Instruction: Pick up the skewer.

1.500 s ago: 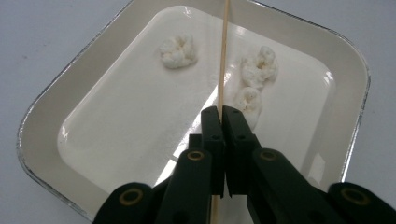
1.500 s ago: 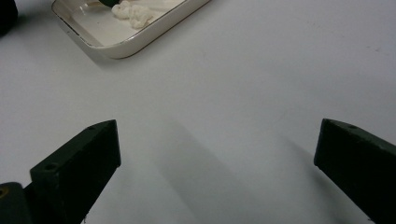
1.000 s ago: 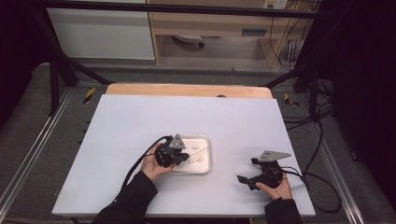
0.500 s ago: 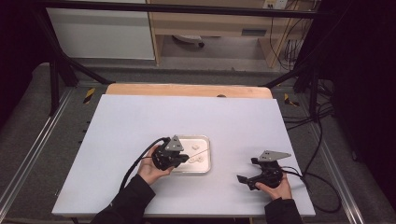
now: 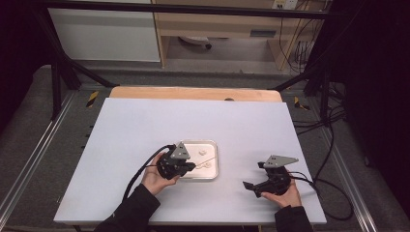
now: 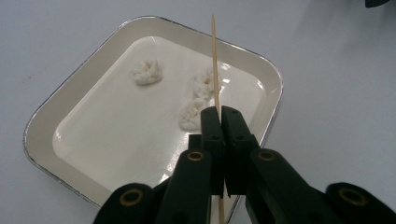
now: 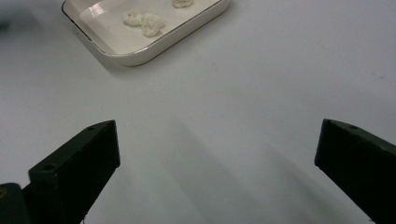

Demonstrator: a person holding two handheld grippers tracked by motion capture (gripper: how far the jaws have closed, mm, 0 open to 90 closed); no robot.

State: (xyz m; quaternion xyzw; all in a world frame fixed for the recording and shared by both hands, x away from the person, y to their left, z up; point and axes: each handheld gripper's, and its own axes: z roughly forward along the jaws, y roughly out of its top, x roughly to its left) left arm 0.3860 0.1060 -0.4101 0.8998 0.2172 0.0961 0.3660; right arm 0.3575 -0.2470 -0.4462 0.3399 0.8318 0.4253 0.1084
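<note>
A shallow white tray (image 5: 215, 159) lies on the table in front of the person, with three small white lumps (image 6: 147, 72) inside it. My left gripper (image 5: 192, 166) hovers at the tray's near left edge. Its jaws are shut on a thin wooden skewer (image 6: 215, 60), which points out over the lumps; the left gripper (image 6: 220, 112) pinches it near its lower end. My right gripper (image 5: 254, 175) rests to the right of the tray, near the table's front edge. The right gripper (image 7: 217, 133) stands wide open with bare table between its fingers, and the tray (image 7: 154, 46) lies farther off.
The white tabletop (image 5: 145, 125) stretches wide around the tray, with a wooden strip (image 5: 193, 93) along its far edge. Black frame bars and cables (image 5: 329, 145) run along the right side. Each gripper trails a black cable.
</note>
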